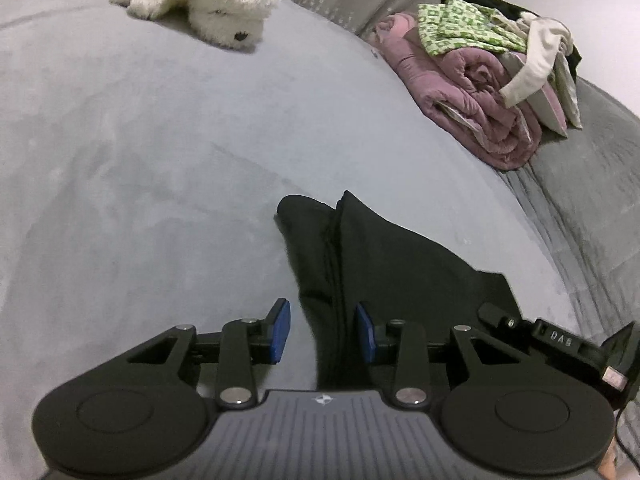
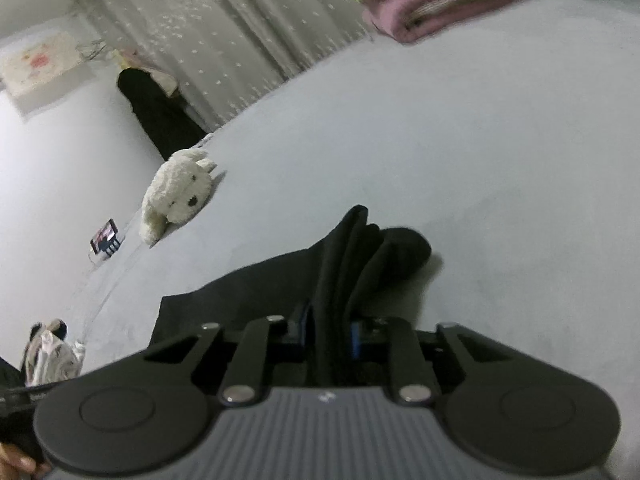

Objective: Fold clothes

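The black garment (image 1: 372, 264) lies on the grey bed (image 1: 160, 160), its long axis running straight ahead from both tools: right tool (image 2: 330, 330) clamped on its bunched folds, left tool (image 1: 324, 330) apart astride them.

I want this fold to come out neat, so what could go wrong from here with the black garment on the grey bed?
The left gripper stands open around the black bunched cloth garment, so that side may slip. The right gripper pinches several bunched layers, which could fold in creases. A wide sweep might drag it toward the white plush dog.
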Demonstrator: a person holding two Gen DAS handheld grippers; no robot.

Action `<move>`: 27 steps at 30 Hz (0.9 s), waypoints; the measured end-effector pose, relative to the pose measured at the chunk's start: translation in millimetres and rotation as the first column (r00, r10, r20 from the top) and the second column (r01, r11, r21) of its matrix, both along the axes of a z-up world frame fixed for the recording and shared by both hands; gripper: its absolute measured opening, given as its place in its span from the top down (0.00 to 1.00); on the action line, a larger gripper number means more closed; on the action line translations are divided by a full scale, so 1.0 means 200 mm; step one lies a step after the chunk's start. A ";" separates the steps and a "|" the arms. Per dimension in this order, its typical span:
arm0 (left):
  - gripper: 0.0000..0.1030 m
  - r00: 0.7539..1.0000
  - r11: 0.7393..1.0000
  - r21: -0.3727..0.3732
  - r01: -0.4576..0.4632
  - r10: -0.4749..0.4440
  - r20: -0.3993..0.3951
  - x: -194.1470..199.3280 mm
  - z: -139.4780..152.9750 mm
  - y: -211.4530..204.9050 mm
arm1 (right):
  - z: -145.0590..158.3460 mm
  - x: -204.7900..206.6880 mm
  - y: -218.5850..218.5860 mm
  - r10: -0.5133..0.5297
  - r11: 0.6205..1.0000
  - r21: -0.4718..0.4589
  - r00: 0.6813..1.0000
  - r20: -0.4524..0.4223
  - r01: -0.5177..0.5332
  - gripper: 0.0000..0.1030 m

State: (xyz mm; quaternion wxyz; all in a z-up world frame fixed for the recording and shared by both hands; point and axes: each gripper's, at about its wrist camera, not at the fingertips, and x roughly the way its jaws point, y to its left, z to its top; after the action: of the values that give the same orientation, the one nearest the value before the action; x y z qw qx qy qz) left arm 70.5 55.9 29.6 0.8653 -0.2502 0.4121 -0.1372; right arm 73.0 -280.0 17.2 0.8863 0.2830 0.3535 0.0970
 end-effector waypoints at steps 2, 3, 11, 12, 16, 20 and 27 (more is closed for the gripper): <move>0.66 1.000 1.000 0.013 0.014 -0.014 0.008 0.00 0.00 -0.03 | -0.02 -0.01 -0.02 -0.009 0.999 0.043 1.000 -0.015 0.010 0.73; 0.66 1.000 1.000 0.018 0.024 -0.025 0.010 0.00 0.01 -0.04 | -0.02 -0.02 -0.04 -0.014 0.998 0.062 1.000 -0.020 0.015 0.70; 0.66 0.997 0.993 0.096 0.067 -0.070 0.028 -0.04 0.03 -0.12 | -0.02 -0.20 -0.10 -0.023 0.989 0.146 0.997 -0.072 0.033 0.58; 0.66 0.997 0.993 0.093 0.066 -0.069 0.023 -0.04 0.03 -0.11 | -0.01 -0.22 -0.10 -0.014 0.990 0.141 0.997 -0.078 0.025 0.56; 0.66 0.998 0.990 0.138 0.034 -0.041 0.045 -0.06 0.07 -0.12 | 0.02 -0.30 -0.12 -0.029 0.985 0.166 0.995 -0.099 0.045 0.49; 0.66 0.980 0.980 0.195 0.035 -0.072 0.184 -0.12 0.17 -0.19 | -0.04 -0.39 -0.12 -0.098 0.957 0.262 0.989 -0.113 0.125 0.49; 0.66 0.920 0.961 0.225 0.163 -0.230 0.317 -0.19 0.18 -0.39 | -0.05 -0.47 -0.05 -0.163 0.948 0.261 0.983 -0.080 0.179 0.47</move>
State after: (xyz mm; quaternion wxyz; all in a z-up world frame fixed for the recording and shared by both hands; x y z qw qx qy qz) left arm 33.3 -21.9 66.0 0.9253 -0.0942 0.2912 -0.2238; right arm -21.3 -290.5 8.1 0.8346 0.4323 0.3364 0.0585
